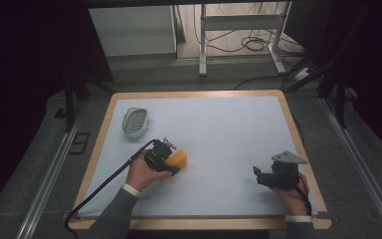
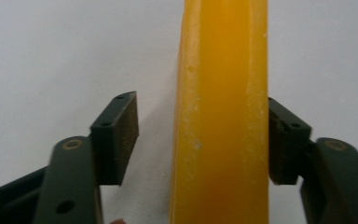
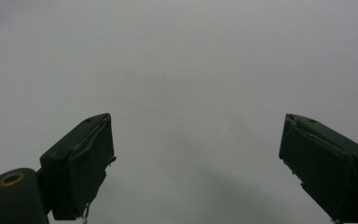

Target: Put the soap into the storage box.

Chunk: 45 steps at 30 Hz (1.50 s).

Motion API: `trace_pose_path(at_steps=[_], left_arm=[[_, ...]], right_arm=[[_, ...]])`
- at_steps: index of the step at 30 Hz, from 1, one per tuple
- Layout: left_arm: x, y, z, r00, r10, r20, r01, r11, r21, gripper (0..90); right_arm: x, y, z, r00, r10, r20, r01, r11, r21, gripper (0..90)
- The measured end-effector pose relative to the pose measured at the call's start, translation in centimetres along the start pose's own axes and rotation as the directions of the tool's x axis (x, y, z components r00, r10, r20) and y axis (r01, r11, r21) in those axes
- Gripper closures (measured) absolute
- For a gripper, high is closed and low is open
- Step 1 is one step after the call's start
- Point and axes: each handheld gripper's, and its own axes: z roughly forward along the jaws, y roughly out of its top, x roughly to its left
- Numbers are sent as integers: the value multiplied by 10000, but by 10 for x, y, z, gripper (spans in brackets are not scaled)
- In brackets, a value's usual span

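Closing on the yellow block [image 2: 220, 116] cleanly means I centre it first: one pad of my left gripper [image 1: 171, 160] touches its side, the other stands off with a gap. The block lies on the white surface [image 1: 229, 134], left of middle. My left hand [image 1: 142, 174] reaches in, angled forward and down. The right gripper [image 1: 264, 178] hovers with jaws wide, nothing between them.

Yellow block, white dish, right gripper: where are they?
yellow block [image 2: 221, 116], left gripper view, its long face.
white dish [image 1: 135, 121], high view, its inside.
right gripper [image 3: 196, 158], right gripper view, between its fingers.
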Motion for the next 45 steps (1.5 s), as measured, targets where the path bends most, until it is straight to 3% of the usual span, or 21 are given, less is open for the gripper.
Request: trace_pose_path(at_steps=[3,10,15,21,29,34,40,42,45], left_arm=[[-1,1,0,9999,-43,161,43,10000,-38,472],[-5,5,4,9994,271,210,-274,9995,141,596],[-5,5,4,9989,450,145,-453,9988,203,604],[-2,6,1,9981,455,408,-468,9984,320,606],[6,6,-11,9975,292,639,-290,9996,-37,607],[12,3,-32,9984,218,529,-185,9978,-629,607],[21,1,-41,9995,-6,322,30,9970,-770,607],[23,0,-41,10000,-51,75,57,9970,-775,607],[25,0,-42,9998,-146,124,155,9966,-803,607]], right_arm=[[0,0,0,10000,-6,6,6,10000,8,100],[0,0,1,10000,-55,27,55,10000,41,100],[0,0,1,10000,-49,45,49,10000,46,100],[0,0,0,10000,-57,50,57,10000,36,100],[-1,0,0,10000,-34,63,34,10000,10,100],[-1,0,0,9999,-72,79,72,10000,20,100],[-2,0,-1,9999,-28,108,28,10000,-13,100],[-2,0,-1,9999,-20,117,20,10000,-21,100],[-2,0,-1,9999,-14,123,15,10000,-18,100]])
